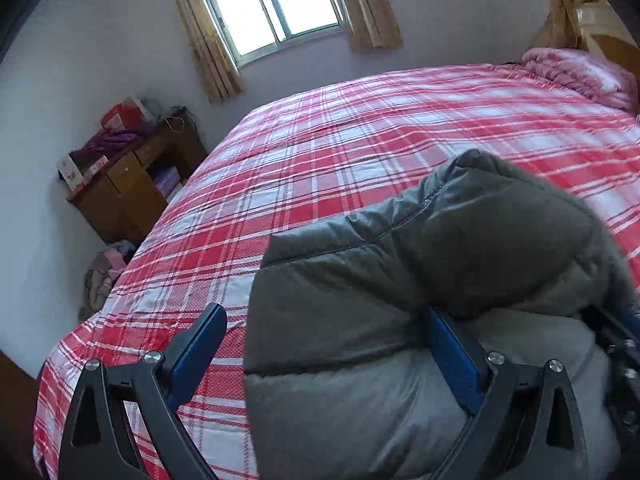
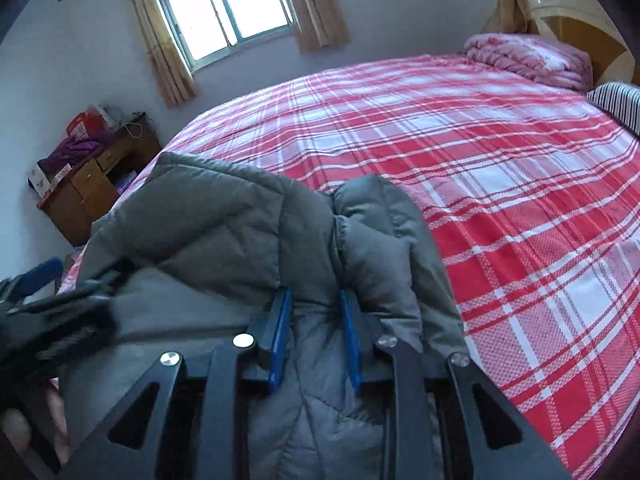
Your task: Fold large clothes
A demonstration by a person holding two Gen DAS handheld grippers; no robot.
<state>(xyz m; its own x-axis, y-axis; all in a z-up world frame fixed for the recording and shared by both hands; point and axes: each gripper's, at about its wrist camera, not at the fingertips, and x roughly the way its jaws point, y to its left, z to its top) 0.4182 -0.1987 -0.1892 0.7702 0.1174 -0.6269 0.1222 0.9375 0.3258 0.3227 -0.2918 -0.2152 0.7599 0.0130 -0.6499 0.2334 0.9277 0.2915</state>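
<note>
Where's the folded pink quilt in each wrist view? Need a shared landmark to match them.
Left wrist: pink quilt at the upper right edge, at the far end of the plaid bed.
Right wrist: pink quilt upper right, a bit further in from the edge, next to a striped pillow.
Shared landmark: the window at top centre-left.

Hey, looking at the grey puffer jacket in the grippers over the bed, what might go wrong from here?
1. The left gripper stands wide open around the jacket, so that side may drop.
2. The right gripper has only a narrow bunch of puffy fabric between its fingers; it could slip out.
3. The jacket sits near the bed's edge and might slide off.
</note>
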